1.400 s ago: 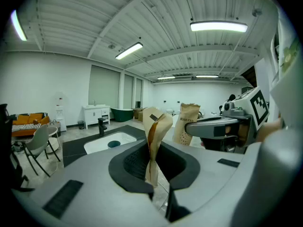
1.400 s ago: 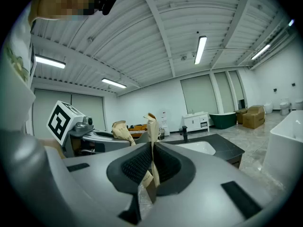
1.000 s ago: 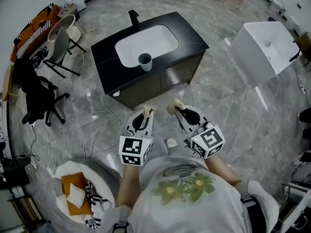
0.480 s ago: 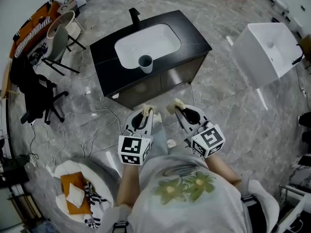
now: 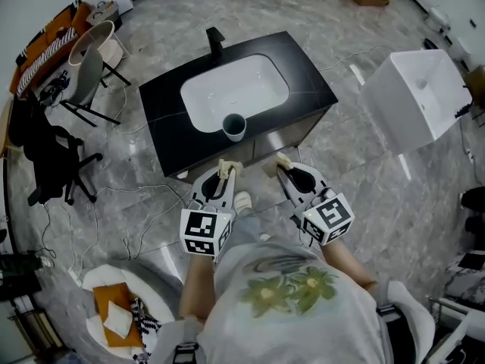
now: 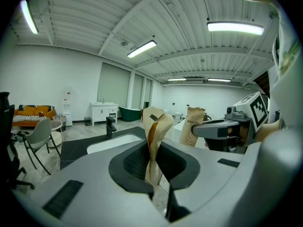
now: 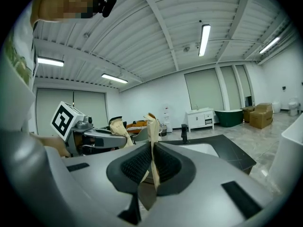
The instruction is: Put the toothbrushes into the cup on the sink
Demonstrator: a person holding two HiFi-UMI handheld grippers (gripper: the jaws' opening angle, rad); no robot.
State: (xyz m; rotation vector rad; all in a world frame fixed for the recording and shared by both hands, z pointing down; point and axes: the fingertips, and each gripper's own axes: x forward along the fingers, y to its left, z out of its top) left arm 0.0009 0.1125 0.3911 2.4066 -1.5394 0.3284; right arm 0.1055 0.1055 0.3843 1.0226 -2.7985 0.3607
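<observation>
My left gripper [image 5: 224, 176] is clamped on a toothbrush packet [image 6: 154, 126], and my right gripper [image 5: 288, 170] is clamped on a second packet [image 7: 152, 131]. Both grippers are just short of the sink's [image 5: 163, 101] near edge. The cup [image 5: 234, 127] stands upright on the sink's near rim, apart from both.

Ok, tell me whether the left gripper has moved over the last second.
Yes. The left gripper has come forward toward the black sink counter; the gap to the cup on it has shrunk.
</observation>
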